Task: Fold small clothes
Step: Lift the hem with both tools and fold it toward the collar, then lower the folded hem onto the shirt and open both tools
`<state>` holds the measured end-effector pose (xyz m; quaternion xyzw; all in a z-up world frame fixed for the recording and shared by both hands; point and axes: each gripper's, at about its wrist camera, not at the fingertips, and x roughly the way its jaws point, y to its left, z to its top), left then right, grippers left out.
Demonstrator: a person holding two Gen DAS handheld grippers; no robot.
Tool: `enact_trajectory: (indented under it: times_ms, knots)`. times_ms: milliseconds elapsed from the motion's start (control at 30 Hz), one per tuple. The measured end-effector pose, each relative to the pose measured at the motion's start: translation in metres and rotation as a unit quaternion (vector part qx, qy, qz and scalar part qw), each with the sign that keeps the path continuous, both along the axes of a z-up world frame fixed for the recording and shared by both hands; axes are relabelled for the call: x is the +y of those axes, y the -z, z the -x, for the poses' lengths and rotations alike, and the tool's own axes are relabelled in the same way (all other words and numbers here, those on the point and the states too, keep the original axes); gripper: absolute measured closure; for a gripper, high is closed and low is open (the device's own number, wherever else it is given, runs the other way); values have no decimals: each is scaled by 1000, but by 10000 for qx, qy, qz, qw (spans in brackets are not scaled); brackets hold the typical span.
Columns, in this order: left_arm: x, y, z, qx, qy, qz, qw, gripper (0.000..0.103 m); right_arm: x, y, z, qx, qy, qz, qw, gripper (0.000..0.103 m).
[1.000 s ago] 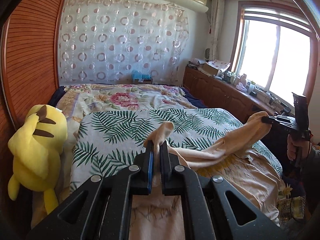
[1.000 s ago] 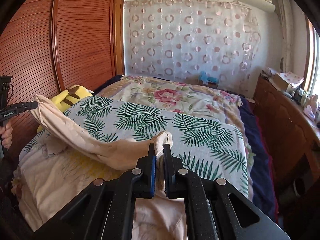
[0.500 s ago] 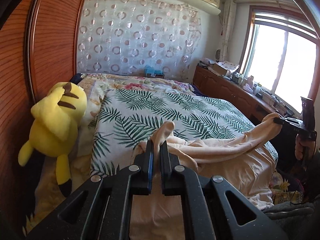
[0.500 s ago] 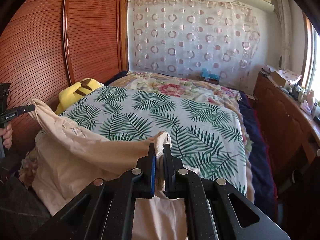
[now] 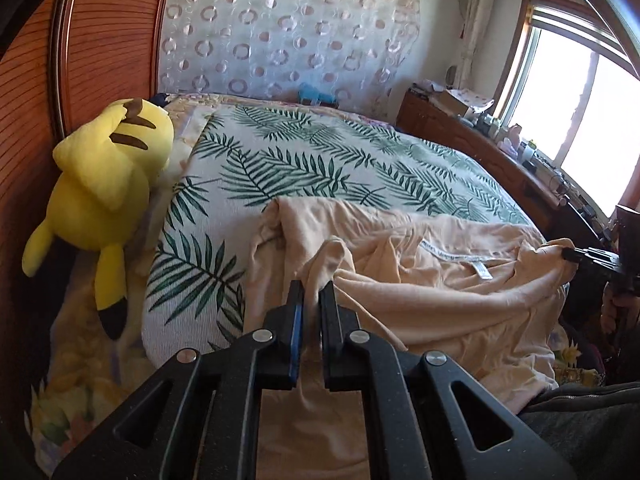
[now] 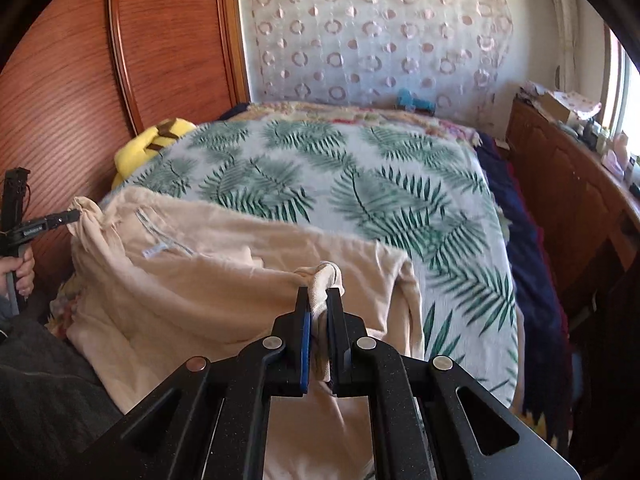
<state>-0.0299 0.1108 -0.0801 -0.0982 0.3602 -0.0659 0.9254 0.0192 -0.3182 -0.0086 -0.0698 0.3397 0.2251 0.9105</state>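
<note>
While stretched, garment (image 5: 420,280) between grippers (image 5: 311,292).

One peach garment (image 5: 420,280) lies near on one bed (image 5: 304,168); two tongs (image 5: 311,300) (image 6: 319,304); one yellow plush toy (image 5: 108,188) at left.

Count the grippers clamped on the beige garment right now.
2. The left gripper pinches one bunched corner of the beige garment near the yellow plush; the right gripper pinches the opposite corner.
</note>
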Motion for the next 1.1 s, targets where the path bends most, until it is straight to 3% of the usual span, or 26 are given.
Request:
enact_trajectory:
  times_ms: [167,400,467,533,600,867,1100]
  knots:
    - [-1,-5,1,-38,141,-56,9999,92,-3,14,-7,342,65,67,9994,96]
    - [-3,-14,-1,-153,215,-106,9996,60,-3,3,-12,238,284,76,9993,79]
    - [-3,-19,-1,-238,262,-93,9993,53,-2,-6,-11,113,302,70,9995,65]
    - [-1,-24,-1,-338,204,-101,9992,35,-2,-12,-6,-22,279,2,9996,59]
    - [2,-27,-5,-373,213,-7,9991,27,-4,-18,-5,-114,300,-19,9995,55]
    - [4,-28,-47,-205,175,-171,9995,26,-8,-11,-26,-182,580,11,9981,45]
    - [6,-16,-87,82,126,-385,9991,26,1,9,-67,136,615,-17,9980,44]
